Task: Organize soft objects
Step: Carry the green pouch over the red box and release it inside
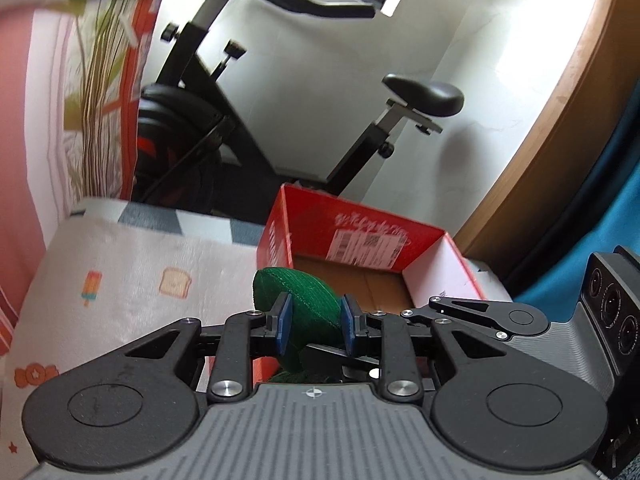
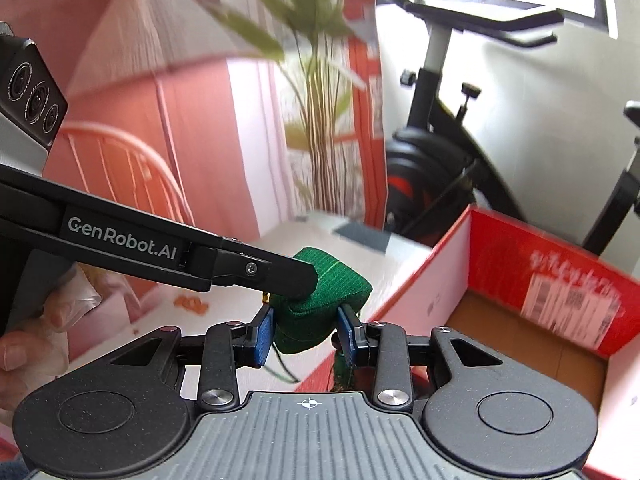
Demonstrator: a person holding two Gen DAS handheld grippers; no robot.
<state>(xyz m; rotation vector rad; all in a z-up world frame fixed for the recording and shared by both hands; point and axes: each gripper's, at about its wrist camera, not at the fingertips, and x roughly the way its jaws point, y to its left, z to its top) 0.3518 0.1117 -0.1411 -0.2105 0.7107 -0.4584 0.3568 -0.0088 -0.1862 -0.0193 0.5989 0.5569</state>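
A green knitted soft object (image 1: 308, 300) is gripped from both sides and hangs above the patterned blanket. My left gripper (image 1: 316, 322) is shut on it, blue pads pressing its flanks. In the right wrist view the same green object (image 2: 320, 300) sits between the pads of my right gripper (image 2: 306, 334), which is also shut on it. One black finger of the left gripper (image 2: 292, 276) reaches in from the left and presses the object's top. An open red cardboard box (image 1: 360, 232) (image 2: 520, 256) with a brown bottom stands just behind and to the right.
A white blanket (image 1: 120, 280) printed with toast and ice lollies covers the surface. A black exercise bike (image 1: 400, 128) stands behind the box. A tall potted plant (image 2: 320, 140) and pink curtains stand at the left. A person's hand (image 2: 24, 344) holds the left gripper.
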